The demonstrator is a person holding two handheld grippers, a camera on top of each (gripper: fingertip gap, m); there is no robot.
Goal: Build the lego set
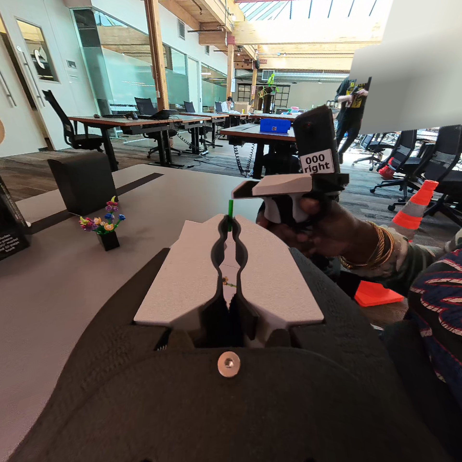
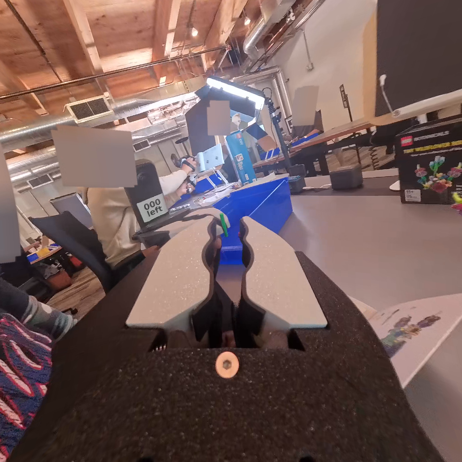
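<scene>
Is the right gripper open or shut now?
Open. In its own view the right gripper shows a clear gap between its fingertips, and the green stem sits in the left gripper.

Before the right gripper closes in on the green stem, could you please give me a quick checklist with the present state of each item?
1. Left gripper shut on the green stem piece: ok.
2. Stem's upper end sticks out above the left fingertips, free to take: ok.
3. Right gripper open enough for the stem: ok.
4. Stem centred between the right fingers: not ok, it sits near the left finger in the right wrist view.
5. Flower bouquet in the black pot upright and apart from both grippers: ok.
6. Stem's lower end undamaged: cannot tell, hidden.
</scene>
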